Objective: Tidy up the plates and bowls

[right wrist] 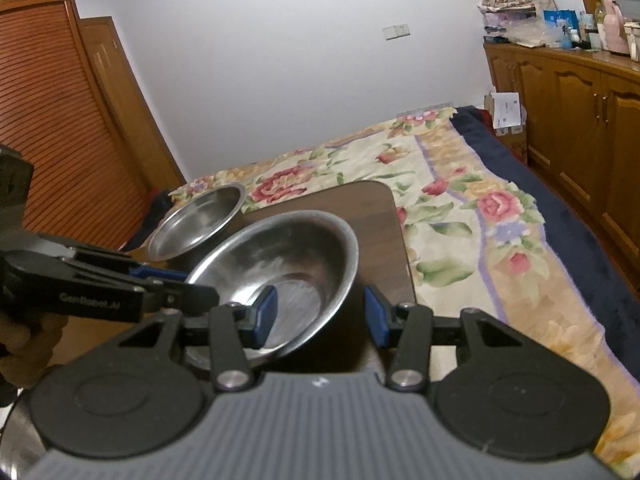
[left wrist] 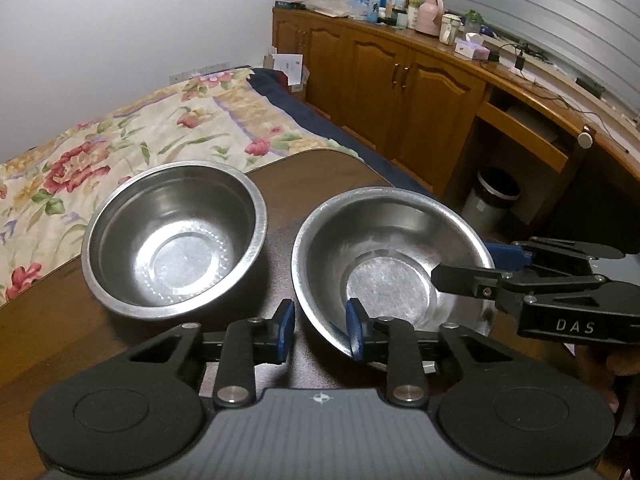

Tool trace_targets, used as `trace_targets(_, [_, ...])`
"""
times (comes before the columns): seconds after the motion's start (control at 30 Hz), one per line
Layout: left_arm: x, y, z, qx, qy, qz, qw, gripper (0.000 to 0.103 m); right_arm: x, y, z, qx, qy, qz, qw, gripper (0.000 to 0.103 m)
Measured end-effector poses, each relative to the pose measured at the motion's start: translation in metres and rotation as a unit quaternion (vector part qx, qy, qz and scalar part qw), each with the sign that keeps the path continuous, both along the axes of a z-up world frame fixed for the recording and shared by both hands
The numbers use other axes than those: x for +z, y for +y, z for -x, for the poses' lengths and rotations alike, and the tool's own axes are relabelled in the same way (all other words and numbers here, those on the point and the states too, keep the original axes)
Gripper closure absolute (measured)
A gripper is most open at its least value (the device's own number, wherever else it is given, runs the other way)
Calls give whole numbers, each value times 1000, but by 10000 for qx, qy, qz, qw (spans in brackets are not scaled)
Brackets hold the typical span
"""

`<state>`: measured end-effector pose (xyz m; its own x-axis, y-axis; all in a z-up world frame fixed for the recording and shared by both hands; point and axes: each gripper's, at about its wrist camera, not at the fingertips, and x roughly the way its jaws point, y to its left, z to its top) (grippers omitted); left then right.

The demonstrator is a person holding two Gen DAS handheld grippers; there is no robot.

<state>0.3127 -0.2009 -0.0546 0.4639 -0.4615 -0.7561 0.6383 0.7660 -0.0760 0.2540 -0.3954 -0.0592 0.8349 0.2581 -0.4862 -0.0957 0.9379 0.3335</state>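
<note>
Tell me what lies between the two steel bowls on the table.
Nothing: in the left wrist view only a bare strip of dark brown wooden table separates the deeper round steel bowl from the shallower round steel bowl.

Two steel bowls sit side by side on the brown table: the left bowl upright, the right bowl tilted, its near rim between the left claw fingers, the right claw straddling its right rim
</note>
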Motion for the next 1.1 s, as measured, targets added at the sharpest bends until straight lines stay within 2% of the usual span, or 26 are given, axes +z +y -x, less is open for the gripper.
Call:
trace_targets(0.03, [0,1,0,1,18,13,10000,75,0,1,0,6,8,-5,10000,55])
trace_targets(0.2, [2,1,0,11,50,66,10000,79,2,4,0,56,20,30,10000,70])
trace_targets(0.3, [7,3,2,18,9,89,10000,79,4,10,2,46,-22,287,9996,75])
trace_targets(0.37, [11,6,4,32,-58,104,9999,79,7,11,3,83,-46,239,9997,76])
trace_targets(1.1, [53,21,49,-109,-629,384,9972,79,44,14,31,18,-461,361,9983,79])
